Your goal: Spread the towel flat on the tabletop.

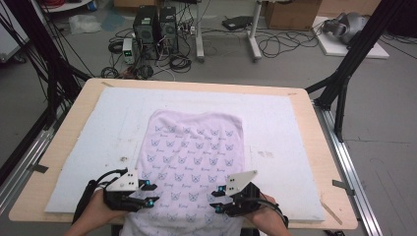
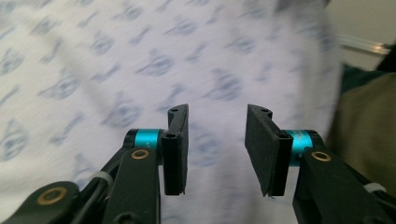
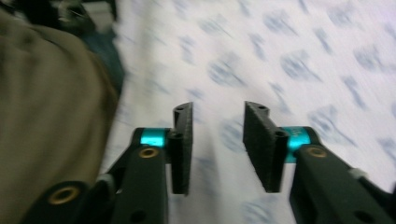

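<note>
A pale cloth [image 1: 194, 152] printed with small blue butterflies lies flat on a white mat [image 1: 280, 128], and its near end runs over the table's front edge. My left gripper [image 1: 150, 193] hovers at the cloth's near left side, its jaws pointing inward. My right gripper [image 1: 216, 199] mirrors it at the near right side. In the left gripper view the jaws [image 2: 217, 121] stand apart over the blurred cloth [image 2: 140, 70] with nothing between them. In the right gripper view the gripper [image 3: 218, 116] is also open above the print [image 3: 280, 60].
The mat covers most of a wooden table [image 1: 322, 152]. Beyond its far edge the floor holds two computer towers [image 1: 155, 27], tangled cables and black frame legs [image 1: 344, 73]. The person's olive clothing [image 3: 46, 116] sits close beside the right gripper.
</note>
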Available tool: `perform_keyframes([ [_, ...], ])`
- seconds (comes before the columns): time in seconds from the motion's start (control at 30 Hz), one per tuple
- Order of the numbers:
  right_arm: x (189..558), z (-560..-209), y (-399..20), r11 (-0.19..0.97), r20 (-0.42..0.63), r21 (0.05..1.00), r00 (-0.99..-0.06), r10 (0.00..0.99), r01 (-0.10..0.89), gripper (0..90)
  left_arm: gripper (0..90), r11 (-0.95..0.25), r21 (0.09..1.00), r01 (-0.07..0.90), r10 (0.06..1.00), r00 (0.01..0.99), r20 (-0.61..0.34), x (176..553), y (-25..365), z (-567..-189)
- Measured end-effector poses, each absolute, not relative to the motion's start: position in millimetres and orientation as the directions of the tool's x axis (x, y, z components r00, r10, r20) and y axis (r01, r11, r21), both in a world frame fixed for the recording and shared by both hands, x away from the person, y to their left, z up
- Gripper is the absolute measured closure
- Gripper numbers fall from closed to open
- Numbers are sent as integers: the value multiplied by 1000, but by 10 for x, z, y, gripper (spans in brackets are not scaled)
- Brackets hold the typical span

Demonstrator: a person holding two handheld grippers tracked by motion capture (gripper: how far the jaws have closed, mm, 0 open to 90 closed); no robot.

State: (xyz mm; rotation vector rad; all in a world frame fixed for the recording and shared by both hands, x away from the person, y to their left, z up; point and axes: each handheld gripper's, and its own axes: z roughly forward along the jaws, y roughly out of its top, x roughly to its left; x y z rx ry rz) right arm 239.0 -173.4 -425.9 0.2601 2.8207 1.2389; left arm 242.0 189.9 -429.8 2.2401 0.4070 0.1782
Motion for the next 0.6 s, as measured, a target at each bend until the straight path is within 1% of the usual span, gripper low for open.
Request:
perform_keyframes([
  [0.07,2465,-4343,-1742,682,28,715,-981,193,155,636,619,-617,742,262,362,932,-28,2493,1908,-4393],
  [0.13,2488,-4412,-1733,697,32,699,-980,195,161,728,751,-594,763,256,360,932,-32,2483,1935,-4444],
  [0.17,2493,-4412,-1740,694,34,703,-982,186,156,820,849,-594,761,259,354,934,-42,2479,1941,-4445],
  [0.2,2492,-4410,-1736,698,57,699,-985,163,156,876,872,-599,759,256,355,934,-34,2460,1942,-4440],
  [0.23,2475,-4407,-1729,701,40,699,-987,157,140,881,877,-601,757,258,351,936,-40,2438,1945,-4430],
  [0.27,2460,-4399,-1727,705,50,696,-988,143,138,883,880,-608,755,247,335,941,-38,2405,1961,-4415],
  [0.3,2444,-4386,-1729,698,76,702,-990,121,139,883,881,-605,761,234,320,947,-37,2343,1988,-4391],
  [0.37,2354,-4316,-1749,671,72,732,-993,97,118,873,876,-598,775,206,303,953,-19,2237,2057,-4340],
  [0.4,2329,-4276,-1769,659,58,743,-992,111,117,825,862,-596,776,204,309,951,-12,2217,2082,-4330],
  [0.47,2380,-4227,-1834,668,33,733,-987,155,129,746,669,-604,763,231,351,936,-5,2241,2125,-4328],
  [0.53,2471,-4236,-1922,686,4,711,-976,216,154,705,615,-599,760,253,382,924,-7,2295,2171,-4346],
  [0.6,2538,-4282,-2021,676,11,709,-962,273,200,699,609,-600,753,269,402,916,-6,2336,2202,-4385],
])
